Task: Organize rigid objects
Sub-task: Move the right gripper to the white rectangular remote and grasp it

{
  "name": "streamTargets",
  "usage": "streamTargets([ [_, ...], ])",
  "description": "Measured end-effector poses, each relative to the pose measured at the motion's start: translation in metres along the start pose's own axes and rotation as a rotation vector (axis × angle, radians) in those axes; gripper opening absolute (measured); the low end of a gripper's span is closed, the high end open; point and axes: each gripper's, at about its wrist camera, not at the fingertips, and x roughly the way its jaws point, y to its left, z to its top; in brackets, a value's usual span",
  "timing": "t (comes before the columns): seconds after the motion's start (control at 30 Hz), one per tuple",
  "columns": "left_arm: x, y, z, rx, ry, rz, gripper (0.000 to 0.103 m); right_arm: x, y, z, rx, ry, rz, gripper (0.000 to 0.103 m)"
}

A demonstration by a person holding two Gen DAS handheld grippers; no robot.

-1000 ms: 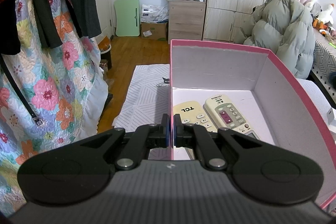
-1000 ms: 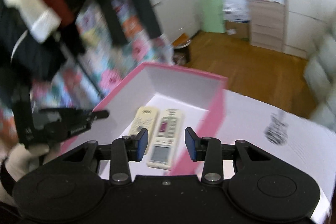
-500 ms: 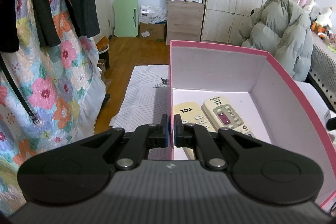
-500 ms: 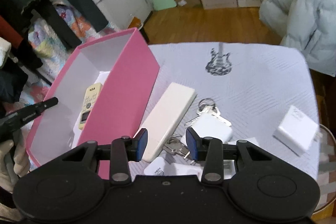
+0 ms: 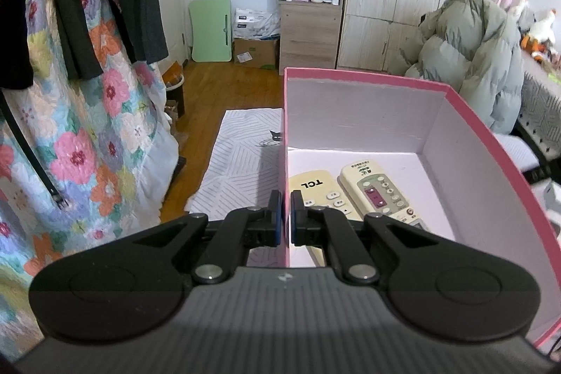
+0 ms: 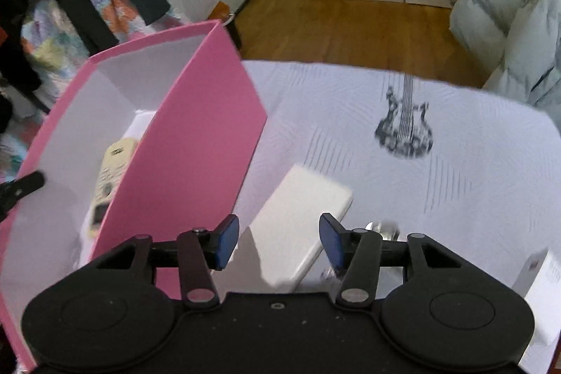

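along the left wrist view, my left gripper [image 5: 284, 219] is clamped on the pink box [image 5: 491, 142] wall (two remotes [image 5: 350, 191] inside). from the right wrist view, my right gripper [image 6: 278, 242] is opening over the white slab [image 6: 298, 230]; coming down skewed could shove it into the keys [image 6: 382, 230].

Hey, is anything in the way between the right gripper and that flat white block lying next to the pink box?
Nothing visible. The right gripper has its jaws opening directly over the near end of the flat white block, with no object between them. The pink box wall stands close on the left, and keys lie just right.
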Motion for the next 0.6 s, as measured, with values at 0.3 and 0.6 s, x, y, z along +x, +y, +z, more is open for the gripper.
streamTargets([
  [0.3, -0.003, 0.000, 0.001, -0.001, -0.012, -0.001, 0.004, -0.001, 0.004, -0.002, 0.037, 0.008, -0.017, 0.059],
  [0.6, -0.003, 0.003, 0.000, -0.004, -0.032, -0.005, 0.004, 0.012, 0.000, -0.014, 0.083, 0.018, -0.066, 0.067],
])
